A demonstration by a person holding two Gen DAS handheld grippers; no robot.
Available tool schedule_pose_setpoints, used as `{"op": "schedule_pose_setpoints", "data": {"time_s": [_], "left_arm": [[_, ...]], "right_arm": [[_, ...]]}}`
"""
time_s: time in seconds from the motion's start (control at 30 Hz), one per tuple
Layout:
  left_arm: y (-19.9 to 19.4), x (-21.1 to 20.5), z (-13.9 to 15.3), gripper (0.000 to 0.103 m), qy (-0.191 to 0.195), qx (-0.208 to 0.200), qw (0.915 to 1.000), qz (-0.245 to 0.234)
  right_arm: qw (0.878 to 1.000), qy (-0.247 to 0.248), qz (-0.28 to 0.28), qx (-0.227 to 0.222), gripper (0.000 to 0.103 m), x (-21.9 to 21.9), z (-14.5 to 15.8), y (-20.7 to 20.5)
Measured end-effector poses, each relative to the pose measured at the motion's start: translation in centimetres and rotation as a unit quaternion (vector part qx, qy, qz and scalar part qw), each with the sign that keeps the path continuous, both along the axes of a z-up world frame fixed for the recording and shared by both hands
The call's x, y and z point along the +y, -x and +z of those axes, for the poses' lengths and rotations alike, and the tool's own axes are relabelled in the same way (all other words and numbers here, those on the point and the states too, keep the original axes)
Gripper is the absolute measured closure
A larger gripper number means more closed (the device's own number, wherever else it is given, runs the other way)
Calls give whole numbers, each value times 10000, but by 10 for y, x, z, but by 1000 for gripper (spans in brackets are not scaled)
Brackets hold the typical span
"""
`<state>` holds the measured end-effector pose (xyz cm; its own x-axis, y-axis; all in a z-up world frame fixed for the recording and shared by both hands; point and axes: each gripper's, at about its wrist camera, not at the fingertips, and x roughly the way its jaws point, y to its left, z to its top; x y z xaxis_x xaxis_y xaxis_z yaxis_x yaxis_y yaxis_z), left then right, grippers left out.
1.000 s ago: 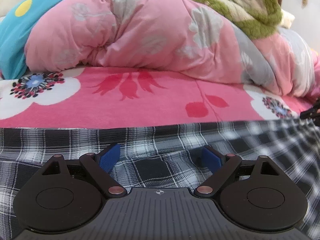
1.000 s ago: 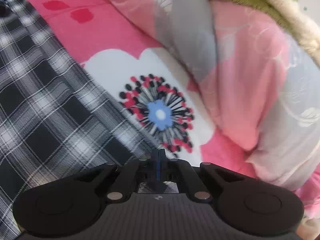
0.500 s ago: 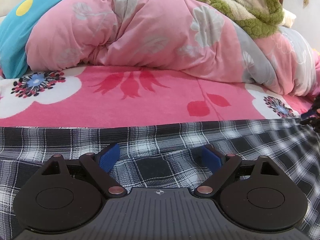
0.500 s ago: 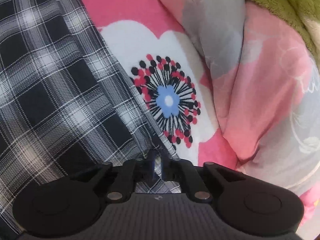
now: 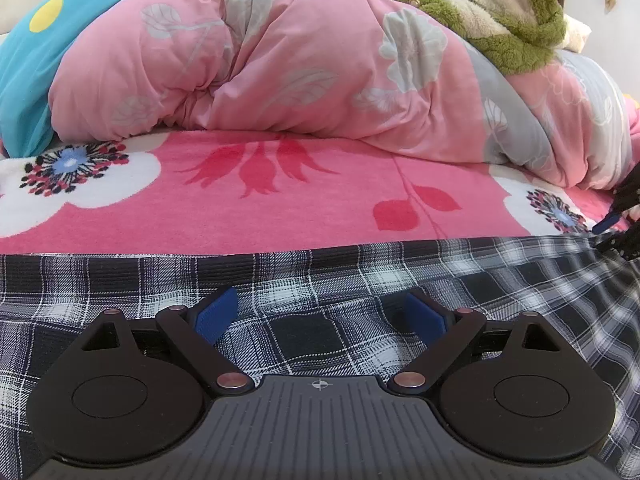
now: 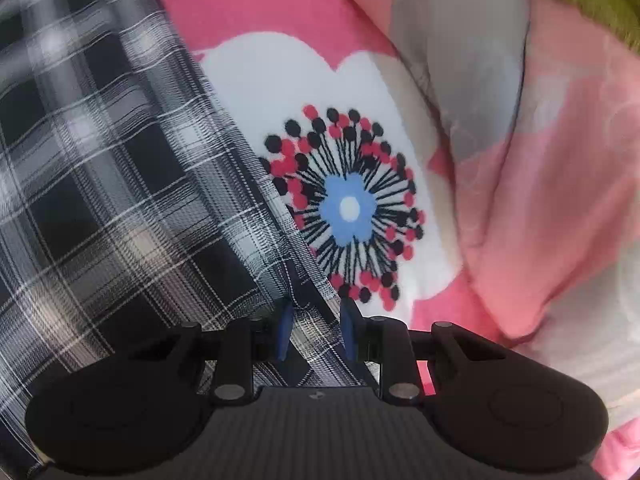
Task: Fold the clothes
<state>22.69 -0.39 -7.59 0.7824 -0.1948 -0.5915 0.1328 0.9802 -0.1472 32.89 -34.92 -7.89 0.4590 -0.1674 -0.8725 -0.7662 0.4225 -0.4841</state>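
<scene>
Fleece (image 5: 516,28) tops quilt (image 5: 280,60) (left view only).

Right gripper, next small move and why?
Probably lift the right gripper straight off the plaid shirt. Its jaws have just been opening, and the shirt's edge lies between them with the pads no longer pinching it. The left gripper is already wide open over the flat cloth.

A bed (image 5: 304,216) under a pink flowered sheet; far across it a bunched pink quilt (image 5: 280,64), green fleece blanket (image 5: 516,36), pale wall (image 5: 600,20) behind.
</scene>
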Motion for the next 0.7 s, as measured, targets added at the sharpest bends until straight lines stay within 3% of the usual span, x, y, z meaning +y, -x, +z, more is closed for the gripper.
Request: {"op": "schedule_pose_setpoints", "data": {"time_s": [0.07,0.23,0.57,0.7], "left_arm": [[0,0,0,11,-7,0,10000,0],[0,-1,0,11,-22,0,10000,-1],[3,2,8,11,99,-65,9999,46],[5,0,9,11,16,-126,9999,39]], "right_arm": [[9998,-143,-111,129,79,-3,1,-4],[9990,-336,-175,225,96,-5,2,0],[9948,-424,-150,-914,102,-6,11,38],[9926,-342,-155,-1154,102,-2,11,34]]}}
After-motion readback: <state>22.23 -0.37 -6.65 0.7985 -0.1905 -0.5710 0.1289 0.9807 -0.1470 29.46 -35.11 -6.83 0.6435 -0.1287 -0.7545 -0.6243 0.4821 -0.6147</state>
